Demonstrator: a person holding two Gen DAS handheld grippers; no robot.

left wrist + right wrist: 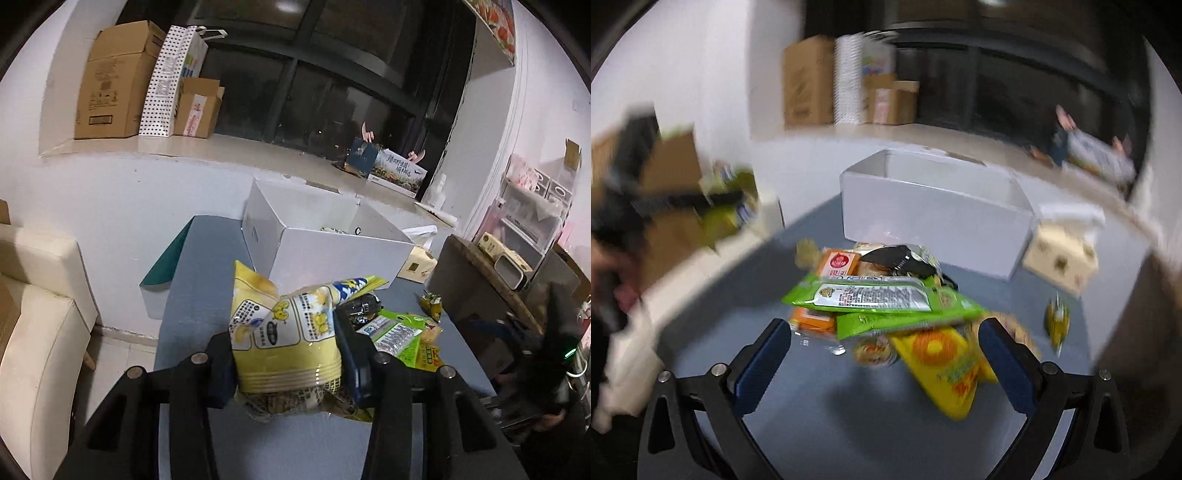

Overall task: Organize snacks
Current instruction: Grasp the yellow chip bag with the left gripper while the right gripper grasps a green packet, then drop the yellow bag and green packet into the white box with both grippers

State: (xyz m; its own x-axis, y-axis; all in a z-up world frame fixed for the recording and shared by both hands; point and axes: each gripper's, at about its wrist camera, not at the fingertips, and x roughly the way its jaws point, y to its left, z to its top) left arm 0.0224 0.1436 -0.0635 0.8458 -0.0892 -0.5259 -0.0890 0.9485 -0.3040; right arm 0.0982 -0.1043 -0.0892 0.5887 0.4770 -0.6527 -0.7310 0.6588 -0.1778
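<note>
Snacks mostly sit piled [882, 295] on our worktop [812, 406] before the white box [332, 243], left gripper [284, 354] jaws pinching a puffy yellow bag [280, 332], right gripper [886, 354] jaws wide and empty, so we reckon the slick bag could slip out.

Black tongs [886, 354], blue pads [764, 365], silver screws

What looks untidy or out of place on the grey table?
The snack packets lie in a loose overlapping heap in front of the white box, not inside it. One small yellow-green packet lies apart from the heap. Nothing looks spilled or torn.
</note>
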